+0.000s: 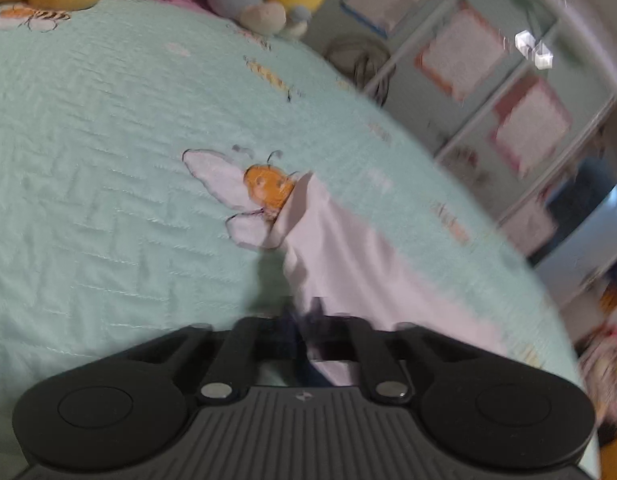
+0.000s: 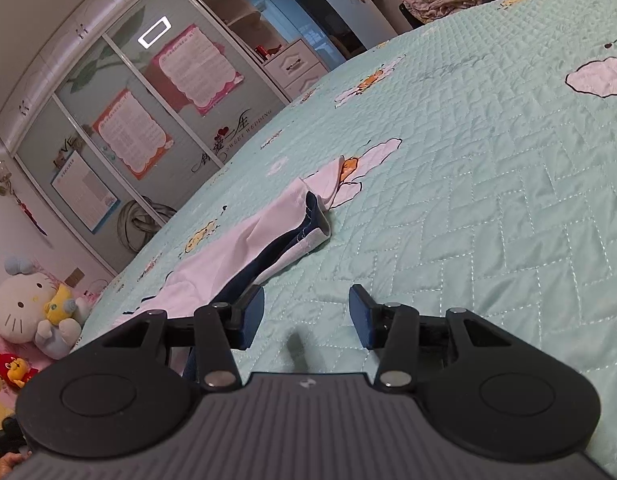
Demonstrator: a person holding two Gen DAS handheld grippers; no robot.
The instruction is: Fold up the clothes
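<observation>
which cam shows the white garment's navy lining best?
Right wrist: the white garment lies sharp and its navy lining shows at the open end. Left wrist is blurred; the cloth runs into the left gripper, lining barely visible.

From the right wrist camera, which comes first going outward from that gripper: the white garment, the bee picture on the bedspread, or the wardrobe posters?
From the right gripper:
1. White garment, just ahead, left.
2. Bee picture, beyond the garment's far end.
3. Wardrobe posters, past the bed's edge, upper left.

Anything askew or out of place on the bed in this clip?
Only the garment: it lies bunched in a crooked strip across the quilt, dark lining showing at one end, not yet flat. Nothing looks spilled or damaged.
</observation>
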